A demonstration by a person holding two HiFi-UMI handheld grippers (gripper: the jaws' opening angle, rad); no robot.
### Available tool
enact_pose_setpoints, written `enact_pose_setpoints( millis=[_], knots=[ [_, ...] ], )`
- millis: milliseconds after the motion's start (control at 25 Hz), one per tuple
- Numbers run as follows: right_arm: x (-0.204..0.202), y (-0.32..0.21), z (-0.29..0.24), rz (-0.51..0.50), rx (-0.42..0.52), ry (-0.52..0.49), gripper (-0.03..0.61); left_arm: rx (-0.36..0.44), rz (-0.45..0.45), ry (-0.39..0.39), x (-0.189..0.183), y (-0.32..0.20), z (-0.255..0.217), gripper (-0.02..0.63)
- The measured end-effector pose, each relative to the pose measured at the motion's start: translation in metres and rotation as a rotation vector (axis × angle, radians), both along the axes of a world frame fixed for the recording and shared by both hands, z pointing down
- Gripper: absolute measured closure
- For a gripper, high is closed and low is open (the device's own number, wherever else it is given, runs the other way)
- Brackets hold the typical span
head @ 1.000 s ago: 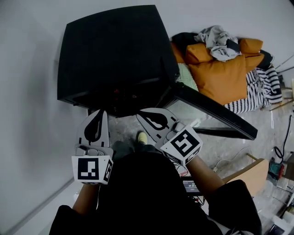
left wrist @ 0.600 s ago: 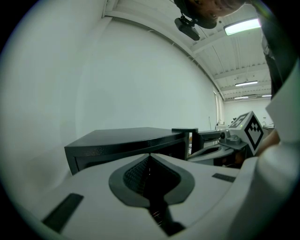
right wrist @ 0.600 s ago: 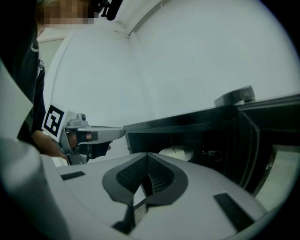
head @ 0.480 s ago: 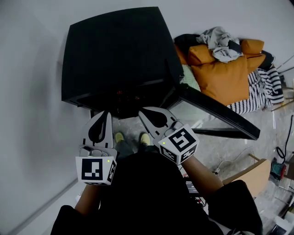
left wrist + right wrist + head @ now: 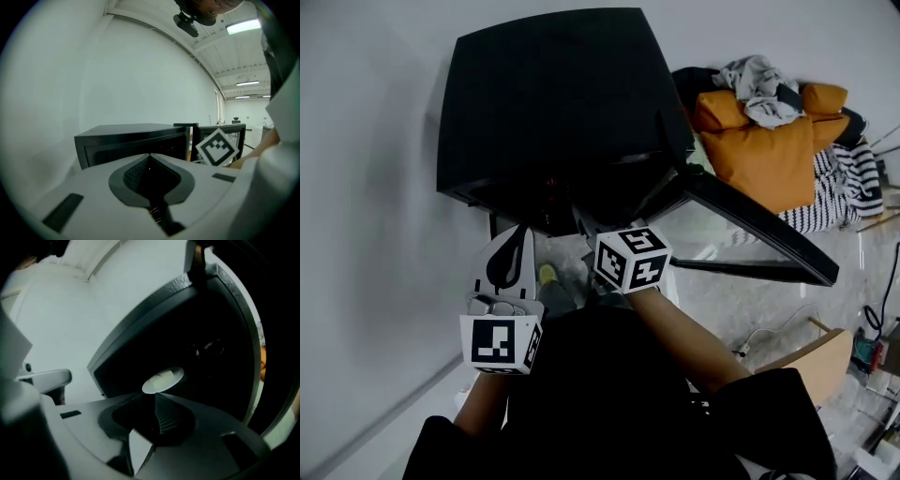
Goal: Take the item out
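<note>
A black oven-like box stands against the wall with its glass door swung open to the right. Inside its dark cavity lies a white dish, seen only in the right gripper view. My right gripper reaches into the opening with its tips just short of the dish. Its jaws have just been opening and nothing is between them. In the head view only its marker cube shows clearly. My left gripper hangs shut and empty in front of the box's lower left corner.
Orange cushions with clothes heaped on them and a striped cloth lie right of the box. A wooden board and cables sit at the lower right. A white wall runs along the left. The person's shoe shows below the grippers.
My right gripper has moved forward and down into the box's opening and has rolled, so its marker cube now faces up. The left gripper has stayed where it was.
</note>
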State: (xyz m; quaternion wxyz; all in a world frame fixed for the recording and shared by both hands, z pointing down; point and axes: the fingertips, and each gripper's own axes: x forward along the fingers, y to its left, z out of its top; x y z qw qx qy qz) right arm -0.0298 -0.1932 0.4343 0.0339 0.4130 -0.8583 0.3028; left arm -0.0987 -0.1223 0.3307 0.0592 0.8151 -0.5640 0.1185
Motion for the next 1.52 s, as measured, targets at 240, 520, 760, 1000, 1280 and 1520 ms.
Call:
enact_pose_setpoints(
  millis=[240,520,760,1000,1280,1520],
  knots=[
    [-0.01,-0.04,0.035,0.18,-0.195,-0.177,0.451,-0.001,-0.025,-0.006,-0.01,0.007,0.0,0.606],
    [-0.019,-0.063,0.044,0.239,-0.256,-0.249,0.445,-0.007,-0.063,-0.015,-0.024,0.013,0.0,0.606],
    [-0.022,-0.075,0.042,0.271,-0.306,-0.351,0.445,-0.008,-0.055,-0.03,-0.026,0.012,-0.001,0.606],
    [-0.021,-0.075,0.04,0.275,-0.327,-0.382,0.489,-0.008,-0.063,-0.021,-0.026,0.014,0.0,0.606],
    [-0.019,-0.058,0.033,0.267,-0.344,-0.416,0.499,-0.011,-0.05,-0.03,-0.024,0.017,0.0,0.606],
    [-0.017,-0.052,0.037,0.26,-0.356,-0.448,0.499,-0.006,-0.051,-0.029,-0.023,0.019,0.0,0.606]
  ],
)
